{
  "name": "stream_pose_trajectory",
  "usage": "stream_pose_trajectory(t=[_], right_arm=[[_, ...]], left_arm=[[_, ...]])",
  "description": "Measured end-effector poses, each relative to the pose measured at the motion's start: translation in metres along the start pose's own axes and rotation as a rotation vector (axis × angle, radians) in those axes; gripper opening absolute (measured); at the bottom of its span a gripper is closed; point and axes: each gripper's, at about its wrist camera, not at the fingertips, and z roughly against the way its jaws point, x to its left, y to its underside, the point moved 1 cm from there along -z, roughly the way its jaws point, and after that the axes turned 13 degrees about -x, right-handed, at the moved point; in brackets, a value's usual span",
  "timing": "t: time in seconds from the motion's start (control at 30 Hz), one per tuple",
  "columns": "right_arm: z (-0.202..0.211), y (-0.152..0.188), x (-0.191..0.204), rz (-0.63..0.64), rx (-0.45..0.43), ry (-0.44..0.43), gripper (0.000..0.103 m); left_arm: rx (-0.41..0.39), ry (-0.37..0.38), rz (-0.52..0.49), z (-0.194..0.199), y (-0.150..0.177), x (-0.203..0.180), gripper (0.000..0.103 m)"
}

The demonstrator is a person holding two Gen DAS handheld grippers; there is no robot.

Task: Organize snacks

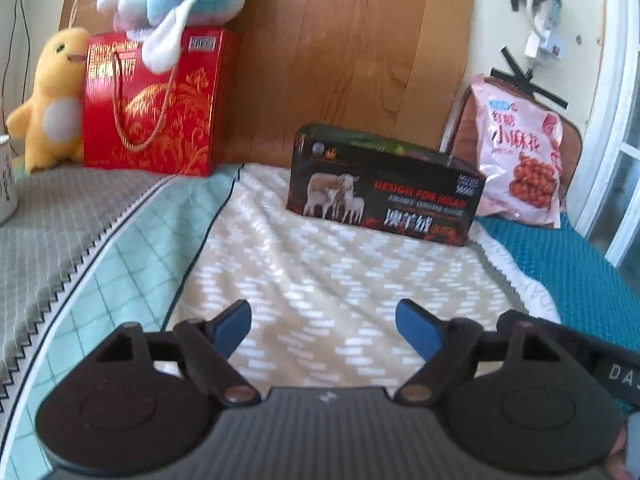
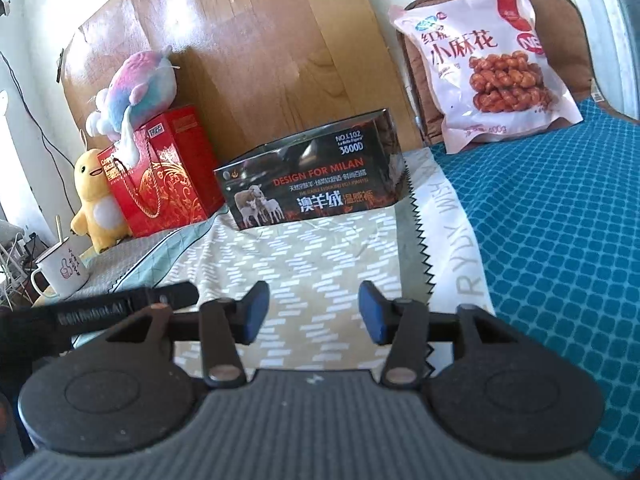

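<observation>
Black box [image 2: 312, 172] stands mid-bed on beige cloth [image 2: 320, 252]; cloth in front of box bare, passage open. Left of box: red gift box [image 2: 168, 176], near. Right of box: snack bag [image 2: 486, 68], blue mat [image 2: 560, 220] before it bare.

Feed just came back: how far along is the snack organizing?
Hard to call anything finished. The black box stands open with something green inside. Nothing is in hand: left hand-held gripper and right hand-held gripper are open and empty. Left: the pink snack bag leans on a brown cushion.
</observation>
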Motion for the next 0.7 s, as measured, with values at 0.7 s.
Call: stream_pose_trajectory(t=[0.7], right_arm=[[0.000, 0.000, -0.006, -0.041, -0.003, 0.003, 0.076]], left_arm=[[-0.005, -0.071, -0.038, 0.000, 0.002, -0.004, 0.101]])
